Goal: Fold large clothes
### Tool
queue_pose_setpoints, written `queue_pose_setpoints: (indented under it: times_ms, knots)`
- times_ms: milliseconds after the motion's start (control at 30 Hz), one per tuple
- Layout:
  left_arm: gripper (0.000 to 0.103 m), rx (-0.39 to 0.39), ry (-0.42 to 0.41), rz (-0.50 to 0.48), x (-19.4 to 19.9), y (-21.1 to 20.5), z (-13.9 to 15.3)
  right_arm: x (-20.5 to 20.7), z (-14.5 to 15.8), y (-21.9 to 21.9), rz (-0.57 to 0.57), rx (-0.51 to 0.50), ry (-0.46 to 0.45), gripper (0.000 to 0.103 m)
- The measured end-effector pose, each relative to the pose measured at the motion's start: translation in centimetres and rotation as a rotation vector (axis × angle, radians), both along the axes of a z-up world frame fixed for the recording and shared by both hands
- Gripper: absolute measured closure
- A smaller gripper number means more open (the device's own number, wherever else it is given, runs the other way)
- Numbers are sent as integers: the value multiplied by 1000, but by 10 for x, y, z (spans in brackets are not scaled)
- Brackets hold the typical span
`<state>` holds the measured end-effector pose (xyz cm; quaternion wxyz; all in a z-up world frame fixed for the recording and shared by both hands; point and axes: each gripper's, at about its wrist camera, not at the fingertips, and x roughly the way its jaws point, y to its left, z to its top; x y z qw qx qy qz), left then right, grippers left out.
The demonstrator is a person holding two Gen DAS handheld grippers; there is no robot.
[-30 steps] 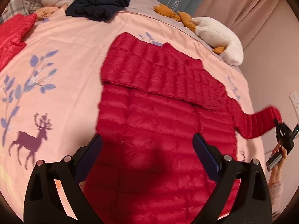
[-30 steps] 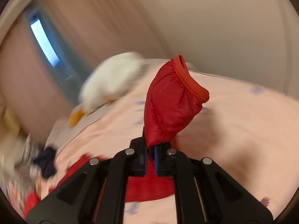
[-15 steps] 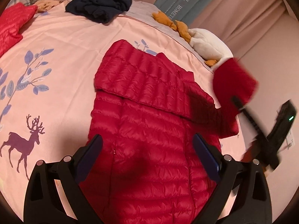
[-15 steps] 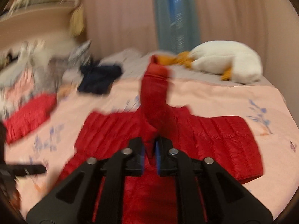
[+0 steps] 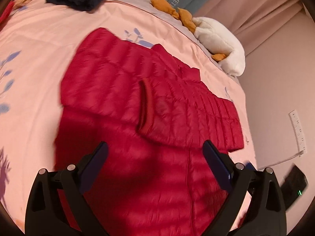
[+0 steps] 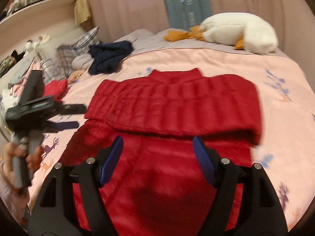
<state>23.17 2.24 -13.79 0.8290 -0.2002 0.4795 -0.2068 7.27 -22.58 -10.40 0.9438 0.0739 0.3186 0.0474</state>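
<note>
Nearest the left-wrist lens, the left gripper (image 5: 155, 163) hangs with its jaws spread wide and nothing between them; its black frame cuts off the jacket's (image 5: 137, 137) hem. The right gripper (image 6: 158, 155) is likewise released and empty above the same garment, and only a dark blurred corner of it shows at the left view's right edge. The jacket is red, quilted in puffy horizontal ribs with a slight sheen, lying flat on the pink bedspread (image 5: 39, 49). Both sleeves are folded across the chest, the upper one ending in a smooth ribbed cuff (image 5: 146, 106). Motion blur softens the stitching. Beyond the collar lie a crumpled navy garment (image 6: 110, 57) and a white plush goose (image 6: 240, 33) with orange feet, against the curtains (image 6: 137, 5). Left of these, plaid cloth and clutter are too blurred to identify.
</note>
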Motion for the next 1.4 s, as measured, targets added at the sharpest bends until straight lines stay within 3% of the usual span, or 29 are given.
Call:
queue_pose_setpoints:
  times_ms: [100,167,200,233,333,533,600,667,767,800,833,900,1000,1133,1233,1400]
  knots:
    - [23,75,30,-27,21,-28,-12,-19,0,-18,-66,6,-14,28]
    - [40,134,60,-25,30,-40,-22,-33,-3,-30,-102,24,-19,28]
    - [65,154,85,-28,34,-47,-30,-40,-5,-36,-123,22,-17,28]
    - [78,163,100,-27,36,-50,-35,-44,-7,-39,-136,18,-13,28]
    - [90,182,57,-1,32,-54,-27,-53,-13,-48,-165,23,2,28]
    - [92,205,-152,122,22,-18,41,-61,-15,-71,-220,68,2,28]
    - [92,253,-169,150,22,-5,47,-60,-14,-73,-221,80,-4,28]
    - [90,282,-118,109,29,2,36,-55,-17,-76,-222,93,7,27]
    - [79,370,-77,97,30,1,17,-41,-19,-81,-222,114,25,27]
    - [71,393,-69,111,29,5,12,-37,-19,-81,-224,116,30,27]
    - [57,395,-61,128,29,10,9,-29,-17,-84,-218,117,36,27]
    - [46,382,-60,179,28,27,9,-15,-15,-88,-214,119,41,27]
    - [46,399,-113,182,31,26,17,16,-12,-90,-207,105,54,27]
    - [48,456,-196,49,31,-14,21,65,-17,-83,-182,52,75,28]
    - [60,503,-181,-7,36,-39,4,98,-30,-73,-165,20,110,31]
    - [60,563,-116,-34,50,-49,-34,128,-69,-59,-151,-94,239,32]
